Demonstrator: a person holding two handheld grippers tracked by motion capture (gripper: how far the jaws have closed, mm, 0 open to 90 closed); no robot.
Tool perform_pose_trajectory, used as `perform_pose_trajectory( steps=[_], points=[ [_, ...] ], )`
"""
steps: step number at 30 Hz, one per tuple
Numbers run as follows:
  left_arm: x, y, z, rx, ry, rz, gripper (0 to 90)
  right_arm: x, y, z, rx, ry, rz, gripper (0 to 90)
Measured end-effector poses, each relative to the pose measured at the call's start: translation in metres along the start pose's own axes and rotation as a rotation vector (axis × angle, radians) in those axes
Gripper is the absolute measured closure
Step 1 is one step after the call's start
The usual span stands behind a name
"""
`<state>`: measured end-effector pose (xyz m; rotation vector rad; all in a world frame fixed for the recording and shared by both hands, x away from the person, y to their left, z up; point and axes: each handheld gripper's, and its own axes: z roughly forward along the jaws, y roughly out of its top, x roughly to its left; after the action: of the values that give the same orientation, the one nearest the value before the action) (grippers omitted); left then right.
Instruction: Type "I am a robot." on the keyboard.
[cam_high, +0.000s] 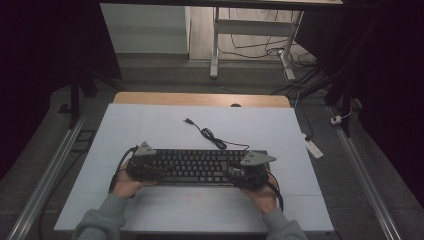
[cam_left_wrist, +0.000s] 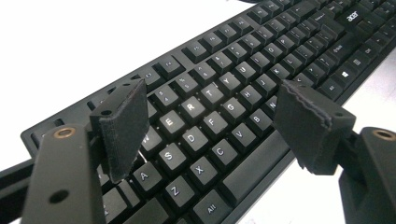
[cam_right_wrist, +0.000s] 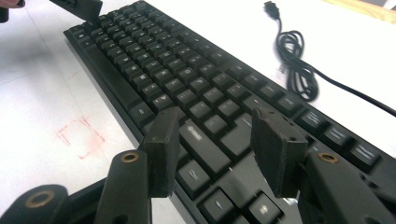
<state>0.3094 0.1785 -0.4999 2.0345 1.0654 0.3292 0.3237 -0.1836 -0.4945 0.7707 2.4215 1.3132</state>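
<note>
A black keyboard (cam_high: 197, 166) lies flat across the middle of the white table (cam_high: 150, 125). Its black cable (cam_high: 212, 136) runs off the back edge in a loose coil and ends in a USB plug (cam_high: 188, 120). My left gripper (cam_high: 145, 167) hovers at the keyboard's left end. In the left gripper view it (cam_left_wrist: 212, 107) is wide open above the letter keys (cam_left_wrist: 205, 116), holding nothing. My right gripper (cam_high: 247, 172) sits at the right end. In the right gripper view it (cam_right_wrist: 217, 135) is open over the keys (cam_right_wrist: 201, 112), with the coiled cable (cam_right_wrist: 294, 60) beyond.
Faint red marks (cam_right_wrist: 79, 135) show on the table in front of the keyboard. A wooden strip (cam_high: 200, 99) borders the table's far edge. On the floor to the right lie a white power strip (cam_high: 314, 148) and loose wires. Metal rails (cam_high: 50, 175) run along both sides.
</note>
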Motion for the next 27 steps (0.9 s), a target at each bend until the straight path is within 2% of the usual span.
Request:
perform_pose_trajectory(
  steps=[3,12,18,27],
  points=[
    [0.0003,0.0002,-0.0012,-0.011,-0.006,0.004,26.6,-0.0027,-0.0046,-0.0022,-0.002,-0.001,0.015,52.0],
    [0.0020,0.0005,-0.0017,-0.021,-0.016,-0.005,27.3,-0.0030,-0.0072,-0.0057,0.003,-0.005,0.013,51.8],
    [0.0045,0.0011,-0.0036,-0.038,-0.035,-0.011,31.1,-0.0032,-0.0088,-0.0044,0.012,-0.007,0.004,51.6],
    [0.0050,0.0044,-0.0032,-0.054,-0.029,-0.003,38.7,-0.0021,-0.0101,-0.0024,0.026,-0.006,-0.001,51.5]
  ],
)
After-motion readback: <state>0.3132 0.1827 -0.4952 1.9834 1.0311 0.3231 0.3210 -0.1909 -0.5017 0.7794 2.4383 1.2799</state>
